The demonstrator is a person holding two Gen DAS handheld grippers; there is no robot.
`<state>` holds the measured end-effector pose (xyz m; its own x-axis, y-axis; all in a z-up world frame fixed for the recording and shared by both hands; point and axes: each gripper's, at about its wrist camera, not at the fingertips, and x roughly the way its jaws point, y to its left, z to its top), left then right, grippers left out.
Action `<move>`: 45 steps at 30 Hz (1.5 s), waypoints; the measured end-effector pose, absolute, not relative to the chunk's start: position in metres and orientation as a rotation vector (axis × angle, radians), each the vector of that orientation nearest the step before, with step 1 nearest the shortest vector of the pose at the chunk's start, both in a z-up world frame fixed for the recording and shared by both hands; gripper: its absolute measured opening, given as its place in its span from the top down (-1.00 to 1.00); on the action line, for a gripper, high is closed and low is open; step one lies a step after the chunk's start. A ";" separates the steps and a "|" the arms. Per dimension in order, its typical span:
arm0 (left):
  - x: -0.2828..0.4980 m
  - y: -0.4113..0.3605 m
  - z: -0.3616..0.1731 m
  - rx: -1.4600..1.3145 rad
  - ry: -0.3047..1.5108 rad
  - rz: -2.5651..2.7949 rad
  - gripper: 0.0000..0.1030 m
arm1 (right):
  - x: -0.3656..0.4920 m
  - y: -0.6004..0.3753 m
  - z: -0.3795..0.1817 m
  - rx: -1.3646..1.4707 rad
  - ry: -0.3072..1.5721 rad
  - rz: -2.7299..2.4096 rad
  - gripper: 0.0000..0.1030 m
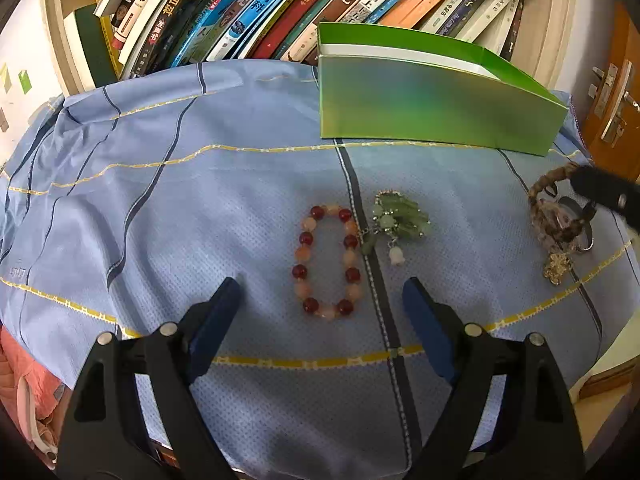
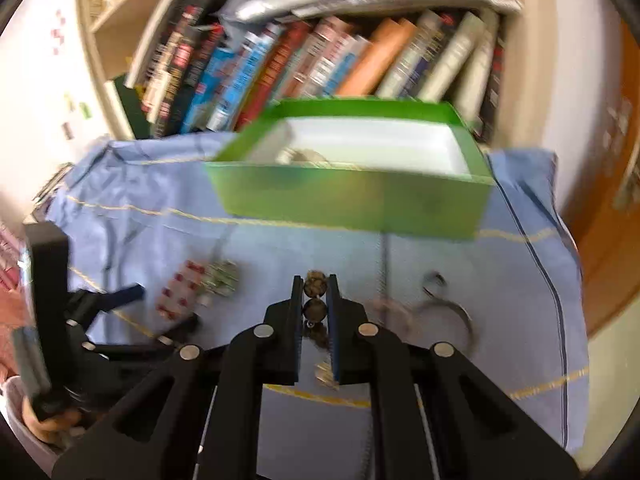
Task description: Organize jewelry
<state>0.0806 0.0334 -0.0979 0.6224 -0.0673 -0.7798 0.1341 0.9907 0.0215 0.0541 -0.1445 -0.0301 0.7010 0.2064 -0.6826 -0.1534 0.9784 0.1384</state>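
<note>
A red and peach bead bracelet (image 1: 327,264) lies on the blue cloth (image 1: 160,208) just ahead of my open, empty left gripper (image 1: 320,288). A green jade charm piece (image 1: 394,220) lies right of it. My right gripper (image 2: 316,286) is shut on a brown bead bracelet (image 2: 315,298) and holds it above the cloth; in the left wrist view that bracelet (image 1: 556,216) hangs at the far right beside the right gripper's fingers (image 1: 600,192). An open green box (image 2: 352,200) with a white inside stands behind, with some jewelry in it (image 2: 304,158).
A bookshelf full of books (image 1: 280,12) stands behind the box. Metal rings (image 2: 444,304) and a gold pendant (image 1: 557,267) lie at the right of the cloth. A wooden door (image 1: 612,92) is at the far right. The right wrist view is motion-blurred.
</note>
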 end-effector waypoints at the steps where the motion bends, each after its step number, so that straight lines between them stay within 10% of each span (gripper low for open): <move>1: 0.080 0.033 -0.098 0.079 0.892 -0.115 -0.61 | 0.055 -0.141 -0.026 0.068 0.755 0.206 0.78; 7: 0.076 0.033 -0.095 0.075 0.883 -0.126 -0.63 | 0.065 -0.159 -0.034 0.093 0.769 0.110 0.15; 45: 0.070 0.018 -0.092 0.074 0.879 -0.189 -0.63 | 0.030 -0.158 -0.080 0.058 0.903 0.109 0.59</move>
<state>0.0704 0.0183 -0.0919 0.6226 -0.1341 -0.7709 0.1952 0.9807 -0.0129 0.0301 -0.1578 -0.0800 0.6142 0.1185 -0.7802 -0.0700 0.9929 0.0957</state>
